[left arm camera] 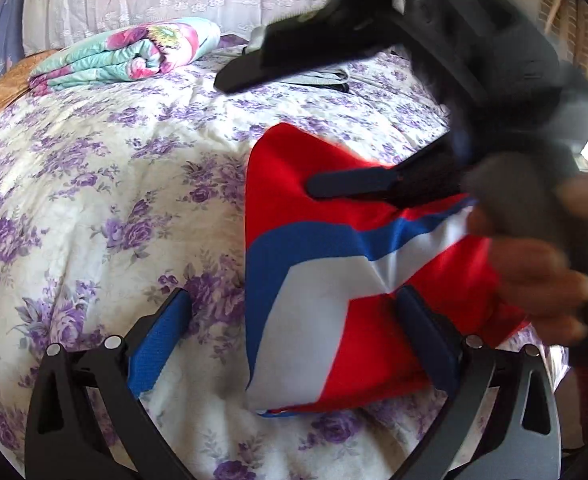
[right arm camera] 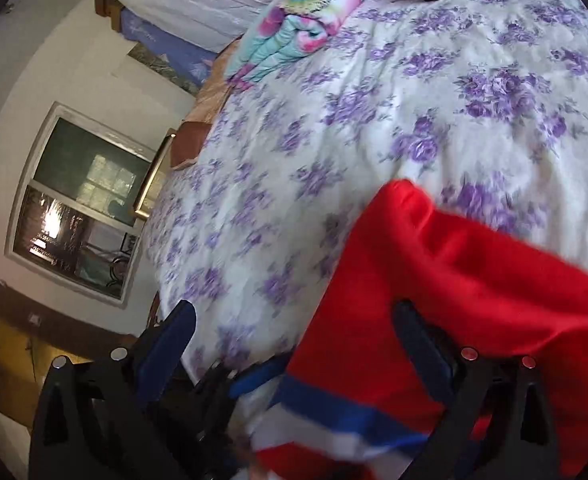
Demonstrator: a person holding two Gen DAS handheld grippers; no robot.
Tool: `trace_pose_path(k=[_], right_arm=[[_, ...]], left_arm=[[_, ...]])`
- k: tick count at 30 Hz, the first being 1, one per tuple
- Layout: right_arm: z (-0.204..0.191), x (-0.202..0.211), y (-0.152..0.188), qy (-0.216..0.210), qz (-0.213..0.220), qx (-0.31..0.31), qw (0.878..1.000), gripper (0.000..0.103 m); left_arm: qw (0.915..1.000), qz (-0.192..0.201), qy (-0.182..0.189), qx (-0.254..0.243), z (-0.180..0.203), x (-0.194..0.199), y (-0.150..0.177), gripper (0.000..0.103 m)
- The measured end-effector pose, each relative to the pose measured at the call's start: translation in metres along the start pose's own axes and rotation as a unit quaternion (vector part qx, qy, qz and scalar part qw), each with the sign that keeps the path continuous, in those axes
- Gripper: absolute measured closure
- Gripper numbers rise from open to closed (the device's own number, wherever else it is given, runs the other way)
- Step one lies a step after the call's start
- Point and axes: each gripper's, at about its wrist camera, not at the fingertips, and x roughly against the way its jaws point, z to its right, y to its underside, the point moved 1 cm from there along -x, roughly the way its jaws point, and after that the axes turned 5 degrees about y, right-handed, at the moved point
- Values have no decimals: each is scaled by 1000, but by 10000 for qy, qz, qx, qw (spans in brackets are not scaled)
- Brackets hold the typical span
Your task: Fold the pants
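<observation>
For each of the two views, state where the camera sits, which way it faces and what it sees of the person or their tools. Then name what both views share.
Left wrist: sits on the left gripper, looks along its open fingers across the bed at the pants; the right gripper and a hand show.
Right wrist: sits on the right gripper, rolled sideways, faces the bed and a window; its own open fingers show.
Shared: pants, bed, folded blanket.

Red pants (left arm camera: 326,216), blue and white stripes, folded, on bed
</observation>
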Motion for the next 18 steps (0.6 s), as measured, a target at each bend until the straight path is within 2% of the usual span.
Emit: trace_pose_path(k=[2,5,8,10,13,14,16,18], right_arm=[[-3,0,-7,97,-8,39,9999,3],[-3,16,-7,-186,159,-163,9996,3],[-15,24,-3,-300,343,41,9990,3],[-17,11,-9,-200,265,71,9994,3],[1,-28,-24,33,-128,-265,9996,3],[3,-31,-26,-1,-107,-334,9994,3],[-1,-22,-26,-68,4,-331,9994,3],[-11,4,-21,-86,278,-109,9995,3]], left_arm=[[10000,-35,59,17,-1,-1,0,4],[10000,-30,68,-9,-1,-1,1,4],[10000,-24,94,-3,-2,-1,1,4],[10000,-28,95,5,-2,-1,1,4],[10000,-28,82,9,-2,-1,1,4],[10000,-19,70,50,-4,-1,0,4],[9998,-56,130,112,-6,-3,-1,4],[9999,-68,153,39,-5,-3,0,4]])
